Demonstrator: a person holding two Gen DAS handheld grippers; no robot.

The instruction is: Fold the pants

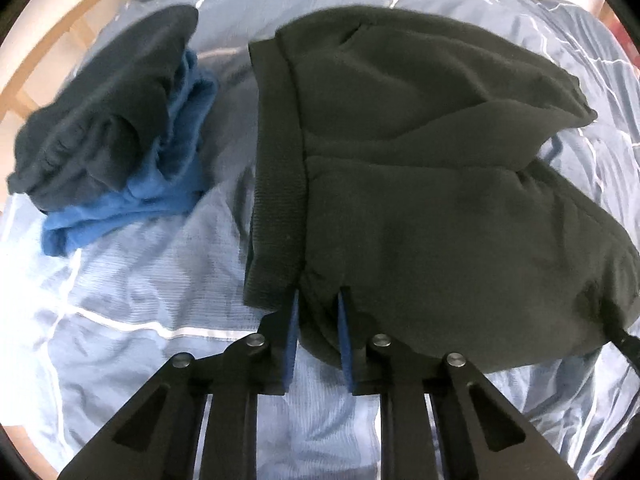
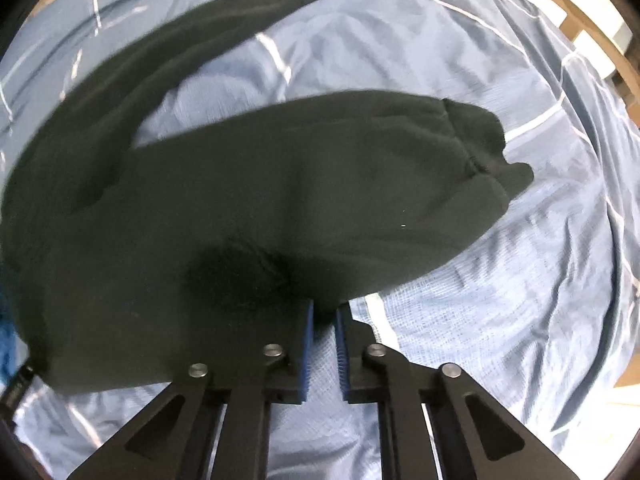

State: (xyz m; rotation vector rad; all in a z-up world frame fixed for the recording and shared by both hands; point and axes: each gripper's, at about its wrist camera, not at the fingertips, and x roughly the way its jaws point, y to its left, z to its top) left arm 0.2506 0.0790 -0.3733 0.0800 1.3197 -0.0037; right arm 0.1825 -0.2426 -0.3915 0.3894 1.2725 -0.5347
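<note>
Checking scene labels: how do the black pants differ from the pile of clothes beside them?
The black pants lie spread out, legs apart; the pile of clothes is folded and stacked. The pants are gripped by the left gripper and right gripper; the pile is untouched. Both rest on the blue bedcover.

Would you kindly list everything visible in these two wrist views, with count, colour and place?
pants: one, black, spread on the bed, near edge pinched by both tongs
ribbed waistband: one, black, on the pants' left end in the left view
cuffed leg end: one, black, to the right in the right view
folded clothes pile: one, dark navy piece on top of blue ones, on the bed left of the pants
bed cover: one, light blue with white lines, under everything
wooden frame: one, pale, at the bed's edge
left tongs: black, blue pads, shut on the pants
right tongs: black, blue pads, shut on the pants
</note>
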